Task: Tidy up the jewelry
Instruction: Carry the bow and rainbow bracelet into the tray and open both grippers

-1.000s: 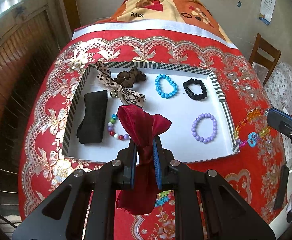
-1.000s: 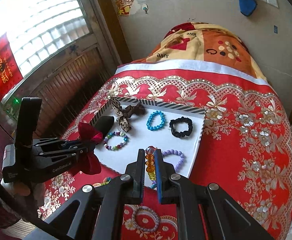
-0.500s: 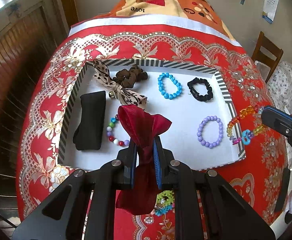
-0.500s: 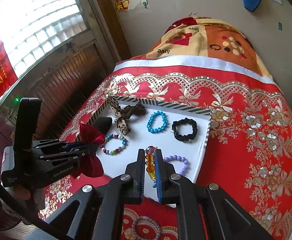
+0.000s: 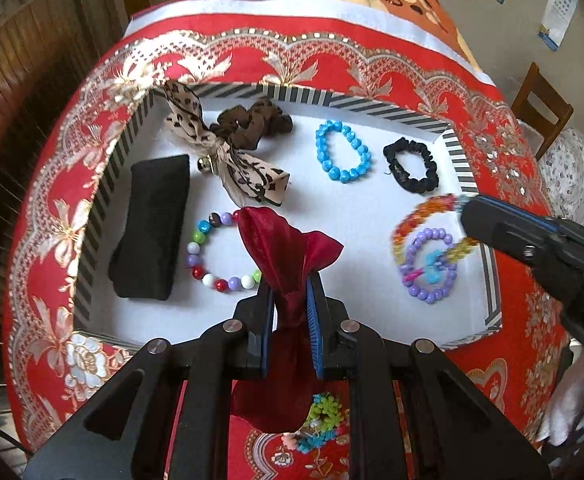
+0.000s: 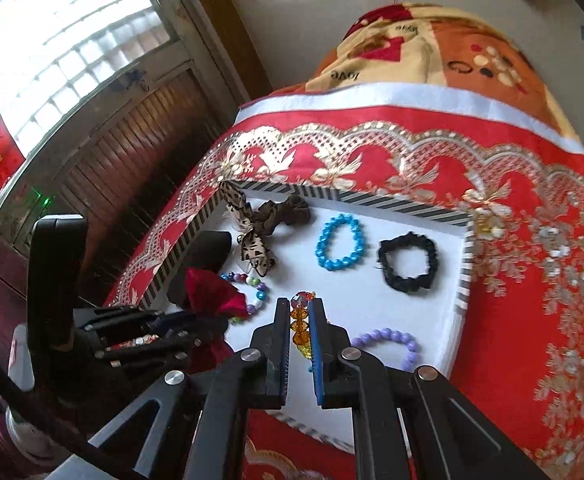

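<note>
Both views sit closer to the tray (image 5: 455, 152) than half a second ago, and the right hand-held gripper (image 6: 300, 312) has carried its rainbow bracelet (image 5: 419, 216) from beside the tray's right wall to above the purple bracelet (image 5: 431, 266) inside it; the left hand-held gripper (image 5: 290, 294) stays clamped on the dark red ribbon (image 5: 288, 248) over the tray's near edge; the right hand-held gripper is closed on the rainbow bracelet, whose amber and orange faceted beads show between its fingers, the loop blurred and carrying a turquoise charm; the white tray with black-striped walls lies on a red and gold cloth (image 5: 331, 64) and holds a blue bracelet (image 5: 343, 152), a black scrunchie (image 5: 411, 166), a multicoloured bead bracelet (image 5: 212, 256), a leopard-print bow (image 5: 228, 156), a brown scrunchie (image 5: 252, 124) and a black pouch (image 5: 152, 232); the blanket (image 6: 431, 56) behind reads "love", upside down.
</note>
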Demonstrator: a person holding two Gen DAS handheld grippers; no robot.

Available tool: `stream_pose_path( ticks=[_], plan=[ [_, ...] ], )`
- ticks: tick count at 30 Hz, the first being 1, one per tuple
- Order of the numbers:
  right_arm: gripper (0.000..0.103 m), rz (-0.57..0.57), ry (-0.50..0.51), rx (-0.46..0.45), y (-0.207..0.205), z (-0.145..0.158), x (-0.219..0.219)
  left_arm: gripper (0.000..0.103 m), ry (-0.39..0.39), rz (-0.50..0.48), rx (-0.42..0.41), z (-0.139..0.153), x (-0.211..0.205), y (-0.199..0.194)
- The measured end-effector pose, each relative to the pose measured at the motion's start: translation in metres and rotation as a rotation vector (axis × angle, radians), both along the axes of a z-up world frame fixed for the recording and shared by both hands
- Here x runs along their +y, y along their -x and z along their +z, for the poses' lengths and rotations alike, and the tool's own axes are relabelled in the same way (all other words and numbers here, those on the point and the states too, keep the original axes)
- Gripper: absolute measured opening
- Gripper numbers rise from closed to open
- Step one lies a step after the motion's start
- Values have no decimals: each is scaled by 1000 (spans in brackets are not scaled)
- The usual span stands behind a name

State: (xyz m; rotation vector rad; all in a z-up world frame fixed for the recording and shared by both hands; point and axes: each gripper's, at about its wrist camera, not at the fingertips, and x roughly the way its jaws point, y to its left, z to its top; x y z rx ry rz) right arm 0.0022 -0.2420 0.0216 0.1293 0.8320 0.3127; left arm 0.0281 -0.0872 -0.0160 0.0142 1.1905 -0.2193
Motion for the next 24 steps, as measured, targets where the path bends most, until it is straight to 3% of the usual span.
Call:
stream_pose_path(
  ticks=[5,13,22,24],
  plan=[
    [8,13,-33,55,-28,-19,5,14,8,10,29,-11,0,-10],
    [8,-75,1,113,-73,-49,-22,14,3,18,50,-24,-6,-28],
    [8,-97,0,133,-92,-65,-31,14,0,15,46,-30,-12,-45],
    [8,-98,0,148,-93,-69,-30,19,5,13,43,-30,-13,-45]
  ],
)
